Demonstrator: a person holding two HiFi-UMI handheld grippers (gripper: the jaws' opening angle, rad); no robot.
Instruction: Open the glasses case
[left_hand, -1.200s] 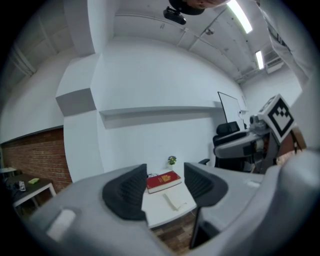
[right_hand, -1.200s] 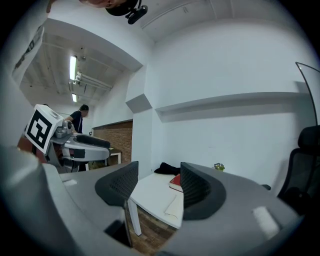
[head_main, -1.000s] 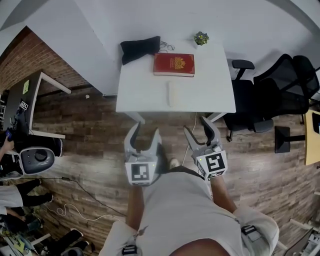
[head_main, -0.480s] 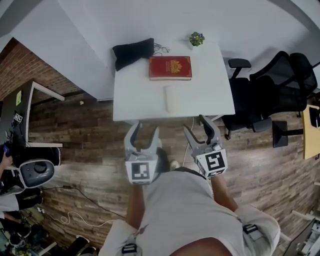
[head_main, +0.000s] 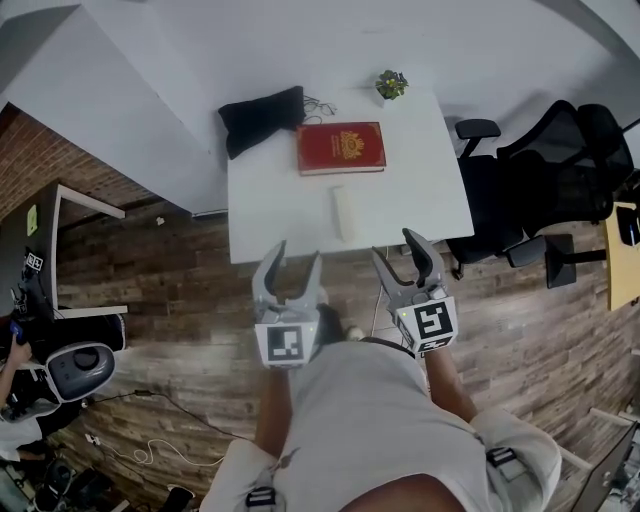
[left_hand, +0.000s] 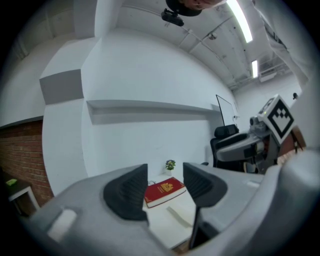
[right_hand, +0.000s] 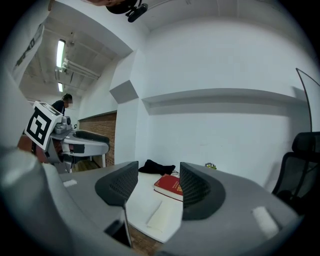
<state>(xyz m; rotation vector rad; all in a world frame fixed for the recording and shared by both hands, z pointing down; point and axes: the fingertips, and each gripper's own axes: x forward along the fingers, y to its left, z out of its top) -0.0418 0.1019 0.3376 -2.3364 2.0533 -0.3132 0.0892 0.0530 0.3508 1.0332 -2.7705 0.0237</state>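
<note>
Near front edge of tabletop (head_main: 420, 190), mid-width: white glasses case (head_main: 344, 212), lid down, apart from red book (head_main: 340, 148) behind. Short of that edge: left hand-held gripper (head_main: 297, 256) and right hand-held gripper (head_main: 397, 248), jaws apart, nothing between, aimed at case, presumably staged to pin body and lift lid.

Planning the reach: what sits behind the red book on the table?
Behind the red book: a black pouch off its left corner and a small potted plant off its right. Whatever lies under the book is covered.
</note>
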